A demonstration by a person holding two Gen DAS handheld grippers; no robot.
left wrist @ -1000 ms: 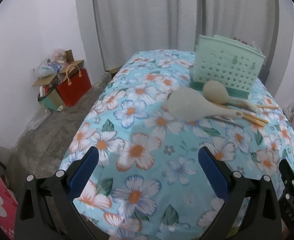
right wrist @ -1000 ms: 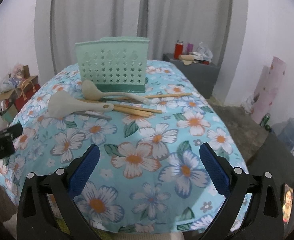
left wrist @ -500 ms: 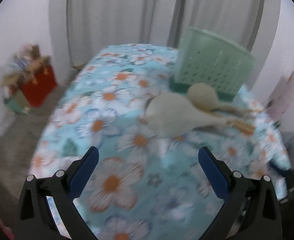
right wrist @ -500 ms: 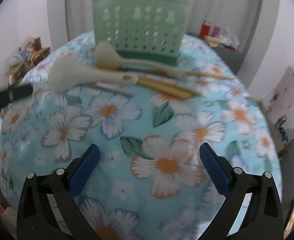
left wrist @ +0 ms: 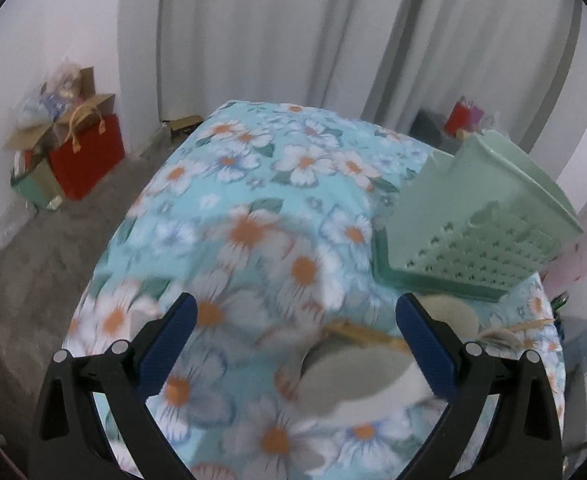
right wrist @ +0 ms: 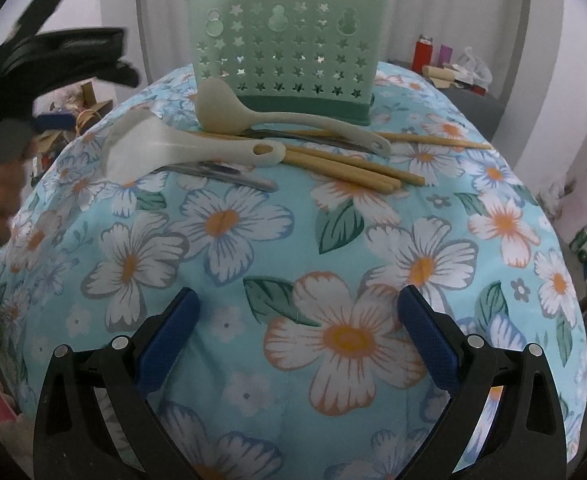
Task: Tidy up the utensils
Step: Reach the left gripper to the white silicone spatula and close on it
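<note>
A mint green perforated utensil basket (right wrist: pixel 285 46) stands at the far side of the flowered table. In front of it lie a pale ladle (right wrist: pixel 253 114), a pale rice paddle (right wrist: pixel 165 148), several wooden chopsticks (right wrist: pixel 349 164) and a metal utensil (right wrist: pixel 229 174). My right gripper (right wrist: pixel 297 324) is open, low over the near cloth, well short of the utensils. My left gripper (left wrist: pixel 295 334) is open right above the blurred rice paddle (left wrist: pixel 349 376), with the basket (left wrist: pixel 481 220) ahead to the right. A hand holding the left gripper's body (right wrist: pixel 49 60) shows at the left of the right wrist view.
The table wears a blue cloth with white flowers (right wrist: pixel 333 264). A red bag (left wrist: pixel 85 152) and boxes sit on the floor at the left. A dark side table with a red bottle (right wrist: pixel 423 50) stands behind at the right. White curtains hang at the back.
My left gripper swung forward and right until the rice paddle lies between its fingers. My right gripper moved closer to the utensils and lower over the cloth.
</note>
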